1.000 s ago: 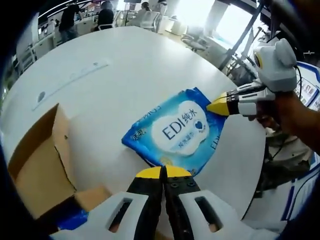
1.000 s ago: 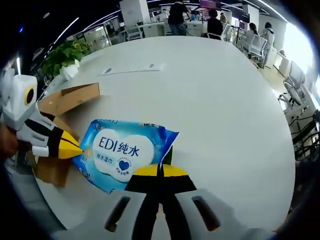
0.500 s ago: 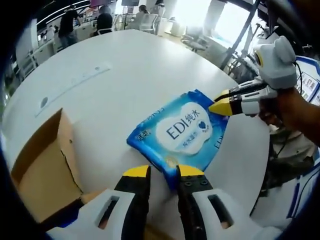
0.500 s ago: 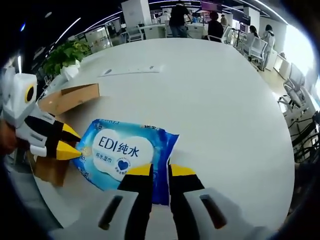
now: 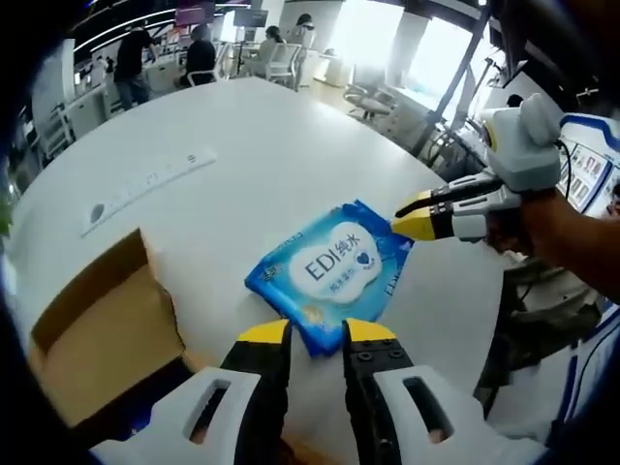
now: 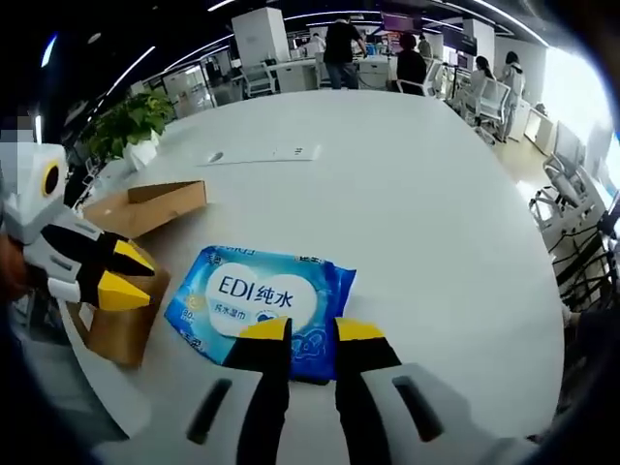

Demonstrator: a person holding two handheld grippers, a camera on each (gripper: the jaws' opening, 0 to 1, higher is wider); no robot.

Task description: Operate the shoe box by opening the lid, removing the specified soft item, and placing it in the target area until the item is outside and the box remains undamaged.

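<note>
We've got both grippers spread, left gripper (image 5: pixel 315 332) and right gripper (image 6: pixel 301 329), wipes pack (image 6: pixel 262 298) lying just ahead on the bench (image 6: pixel 417 194).

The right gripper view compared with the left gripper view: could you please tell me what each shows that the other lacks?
The right gripper view alone has a green potted plant beyond the table edge. The left gripper view alone has a sleeved forearm behind the right gripper. Both share the blue wet-wipes pack lying flat on the round white table, the open brown cardboard shoe box, and a long ruler.
</note>
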